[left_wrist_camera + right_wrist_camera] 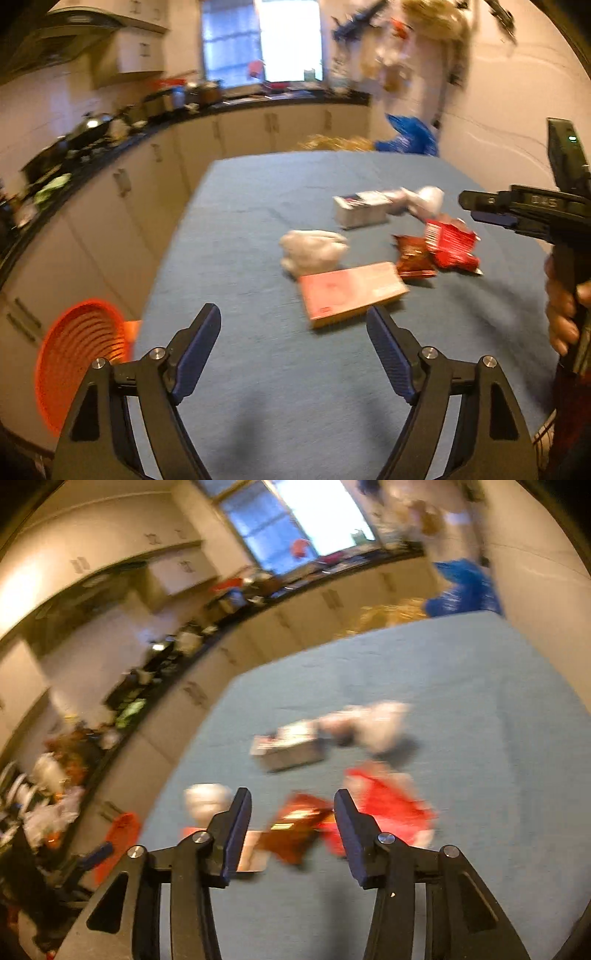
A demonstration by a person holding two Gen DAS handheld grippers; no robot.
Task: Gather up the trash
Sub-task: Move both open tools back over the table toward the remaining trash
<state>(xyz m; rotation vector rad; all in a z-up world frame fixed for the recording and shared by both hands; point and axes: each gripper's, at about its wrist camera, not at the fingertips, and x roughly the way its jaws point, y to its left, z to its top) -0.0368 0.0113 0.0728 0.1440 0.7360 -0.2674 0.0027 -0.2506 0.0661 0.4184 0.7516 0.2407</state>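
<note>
Trash lies on the blue-covered table (240, 229): a pink flat box (351, 291), a crumpled white tissue (314, 251), a brown snack wrapper (413, 258), a red wrapper (450, 243), a white box (362, 210) and a crumpled white bag (421, 201). My left gripper (291, 309) hangs open just short of the pink box, holding nothing. My right gripper (291, 793) is open above the brown snack wrapper (295, 823), with the red wrapper (391, 805) to its right. The pads touch nothing. The left wrist view shows the right gripper (471, 207) at the right edge.
An orange ribbed bin (77, 354) stands on the floor off the table's left edge. A cluttered kitchen counter (110, 147) runs along the left and back. A blue plastic bag (410, 136) sits behind the table's far edge. A person's hand (561, 306) grips the right tool.
</note>
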